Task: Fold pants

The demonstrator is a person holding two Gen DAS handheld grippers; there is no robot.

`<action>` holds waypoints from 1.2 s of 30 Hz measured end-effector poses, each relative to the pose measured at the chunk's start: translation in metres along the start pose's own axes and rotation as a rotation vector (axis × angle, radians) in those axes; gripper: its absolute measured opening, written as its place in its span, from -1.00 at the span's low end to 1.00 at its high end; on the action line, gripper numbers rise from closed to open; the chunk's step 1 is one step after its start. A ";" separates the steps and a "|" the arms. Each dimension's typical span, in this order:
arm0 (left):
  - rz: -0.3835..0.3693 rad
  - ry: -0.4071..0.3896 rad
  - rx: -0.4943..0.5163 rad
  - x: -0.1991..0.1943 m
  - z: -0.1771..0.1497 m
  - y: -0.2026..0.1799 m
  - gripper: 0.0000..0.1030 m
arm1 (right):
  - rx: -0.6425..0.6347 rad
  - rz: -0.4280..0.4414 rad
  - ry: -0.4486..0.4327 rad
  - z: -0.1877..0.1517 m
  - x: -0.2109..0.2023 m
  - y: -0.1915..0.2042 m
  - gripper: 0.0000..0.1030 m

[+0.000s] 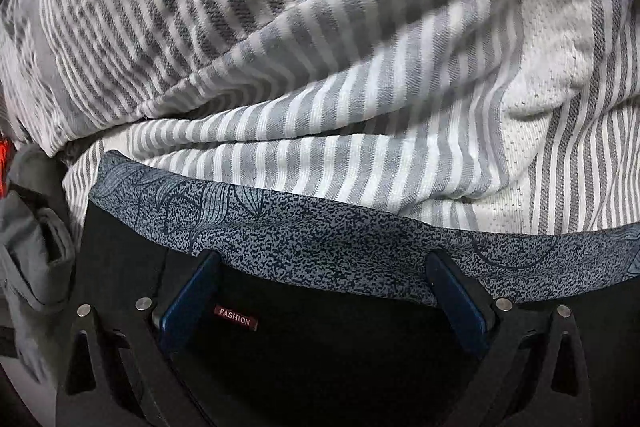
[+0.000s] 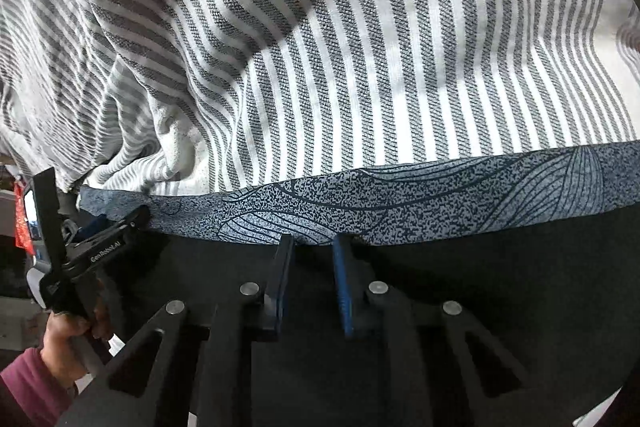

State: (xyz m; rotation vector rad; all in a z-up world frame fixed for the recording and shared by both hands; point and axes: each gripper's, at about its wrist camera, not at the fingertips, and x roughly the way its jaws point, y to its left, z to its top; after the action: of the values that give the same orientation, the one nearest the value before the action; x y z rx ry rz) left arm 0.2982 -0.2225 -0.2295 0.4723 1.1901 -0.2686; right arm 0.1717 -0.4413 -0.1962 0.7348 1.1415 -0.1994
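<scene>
Pants (image 1: 320, 355), one pair, black with a band of blue speckled print (image 1: 360, 247) along the far edge, lie nearest in both wrist views, spread on a grey-and-white striped bed cover (image 1: 360, 87). One small red label reading FASHION (image 1: 237, 317) sits on the black cloth in the left view.

Two hand-held grippers are in play. The left hand-held gripper (image 1: 324, 279) points steeply down at the pants, its two blue fingers (image 1: 188, 295) well apart, each tip touching or just under the near edge of the printed band; they pinch nothing that I can see. The right hand-held gripper (image 2: 314, 247) also points steeply down, its two fingers close together with only a narrow gap, tips meeting the lower edge of the printed band (image 2: 400, 203). Whether a fold of cloth is caught between them cannot be told, since the tips are hidden by the band's edge.

In the right view the left hand-held gripper shows again at the near left, held by one hand (image 2: 66, 339) in a maroon sleeve (image 2: 28, 387); its tip reaches the left end of the band.

Beyond the pants the striped cover rises in several rumpled folds. Grey cloth (image 1: 32, 259) at the left edge of the left view is cut off and hard to identify. The far cover is blurred.
</scene>
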 end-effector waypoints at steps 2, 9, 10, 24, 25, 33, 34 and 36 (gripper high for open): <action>-0.009 0.024 -0.023 -0.002 0.004 0.000 1.00 | 0.033 0.033 0.003 -0.002 -0.003 -0.008 -0.51; -0.110 0.000 0.000 -0.057 -0.009 -0.010 1.00 | 0.040 0.053 0.017 -0.001 -0.045 -0.016 0.64; -0.127 -0.009 -0.001 -0.068 -0.013 -0.014 1.00 | 0.024 0.024 0.016 -0.006 -0.054 -0.017 0.64; -0.274 0.102 -0.024 -0.122 -0.073 -0.120 1.00 | 0.113 -0.122 0.073 -0.075 -0.112 -0.101 0.64; -0.273 0.111 -0.015 -0.124 -0.074 -0.128 1.00 | 0.125 -0.119 0.069 -0.077 -0.113 -0.104 0.64; -0.260 0.122 0.049 -0.139 -0.075 -0.171 1.00 | 0.209 -0.084 0.047 -0.086 -0.135 -0.140 0.64; -0.255 0.120 0.061 -0.141 -0.074 -0.178 1.00 | 0.214 -0.084 0.045 -0.087 -0.136 -0.144 0.64; -0.253 0.114 0.079 -0.146 -0.073 -0.189 1.00 | 0.230 -0.078 0.039 -0.089 -0.140 -0.153 0.64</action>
State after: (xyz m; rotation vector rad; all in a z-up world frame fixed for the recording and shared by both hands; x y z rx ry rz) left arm 0.1027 -0.3586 -0.1538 0.4090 1.3556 -0.5133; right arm -0.0319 -0.5308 -0.1573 0.9007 1.1974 -0.3876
